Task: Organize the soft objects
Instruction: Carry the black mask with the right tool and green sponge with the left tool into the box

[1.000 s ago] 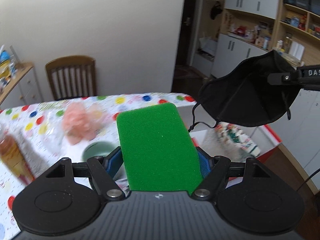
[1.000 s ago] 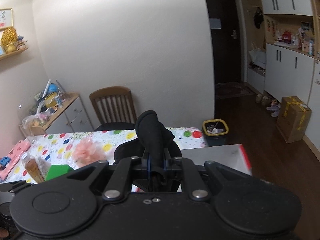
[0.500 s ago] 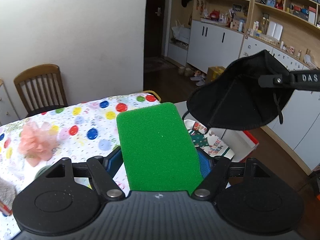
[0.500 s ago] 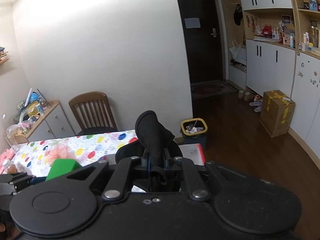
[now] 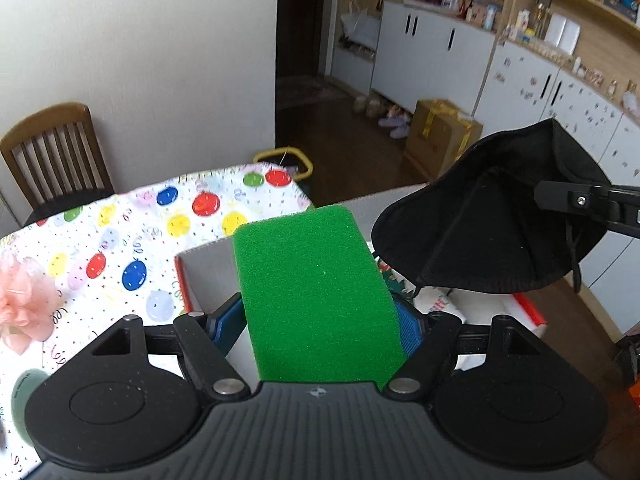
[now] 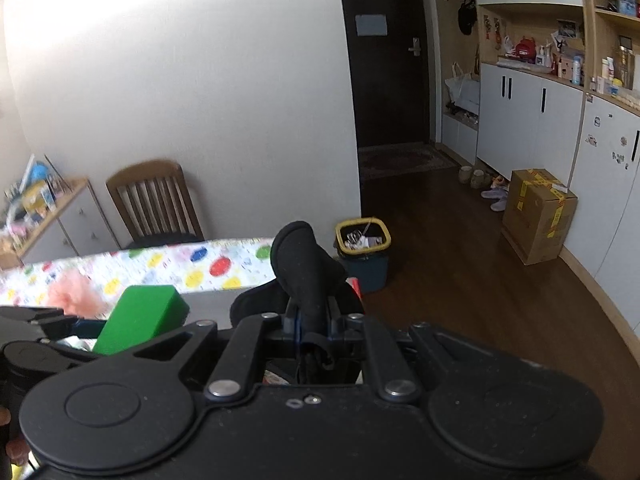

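Note:
My left gripper [image 5: 320,320] is shut on a green sponge [image 5: 316,296] and holds it above a white box with a red rim [image 5: 208,264] at the table's right end. The sponge also shows in the right wrist view [image 6: 140,316]. My right gripper [image 6: 310,316] is shut on a black face mask [image 6: 304,272]. In the left wrist view the mask [image 5: 492,236] hangs over the box, to the right of the sponge. A pink fluffy flower [image 5: 24,308] lies on the spotted tablecloth [image 5: 132,236] at the left.
Printed fabric items [image 5: 436,300] lie inside the box. A wooden chair [image 5: 52,152] stands behind the table. A yellow-rimmed bin [image 6: 362,248] and a cardboard box [image 6: 536,216] stand on the floor. A dark green round object [image 5: 24,392] lies at the table's lower left.
Both grippers have swung to the right with their loads. The sponge and mask now hang over the white box instead of the table's middle.

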### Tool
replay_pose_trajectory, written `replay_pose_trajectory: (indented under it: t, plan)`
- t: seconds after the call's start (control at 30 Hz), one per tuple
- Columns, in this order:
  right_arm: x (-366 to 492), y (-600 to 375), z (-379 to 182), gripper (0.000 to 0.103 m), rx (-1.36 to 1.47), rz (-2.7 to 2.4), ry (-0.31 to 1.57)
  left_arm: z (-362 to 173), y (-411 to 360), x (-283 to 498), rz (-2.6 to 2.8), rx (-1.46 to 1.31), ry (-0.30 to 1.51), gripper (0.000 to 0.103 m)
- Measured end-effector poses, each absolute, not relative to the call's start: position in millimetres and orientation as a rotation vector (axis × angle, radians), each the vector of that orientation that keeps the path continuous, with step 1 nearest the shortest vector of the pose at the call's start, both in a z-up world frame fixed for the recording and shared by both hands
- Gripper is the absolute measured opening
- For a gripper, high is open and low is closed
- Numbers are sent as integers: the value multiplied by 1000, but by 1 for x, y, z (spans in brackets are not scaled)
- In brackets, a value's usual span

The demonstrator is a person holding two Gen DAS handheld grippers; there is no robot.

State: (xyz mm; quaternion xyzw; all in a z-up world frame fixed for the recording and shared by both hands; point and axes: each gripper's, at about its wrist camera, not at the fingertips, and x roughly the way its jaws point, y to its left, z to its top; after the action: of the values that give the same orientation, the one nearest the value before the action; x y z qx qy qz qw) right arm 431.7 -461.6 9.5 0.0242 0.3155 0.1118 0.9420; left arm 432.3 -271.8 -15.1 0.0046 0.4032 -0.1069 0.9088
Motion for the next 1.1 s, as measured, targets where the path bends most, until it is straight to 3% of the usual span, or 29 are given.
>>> replay_pose_trajectory:
  t: [0.5, 0.87, 1.1]
  plan:
    - [463, -414, -58, 11, -112, 272, 805, -83, -293, 472, -183, 69, 988, 76]
    - [458, -403, -76, 15, -178, 333, 862, -99, -298, 474, -173, 63, 1050, 76]
    - [458, -407, -75, 26, -140, 358, 874, -101, -296, 475, -168, 54, 1074, 77]
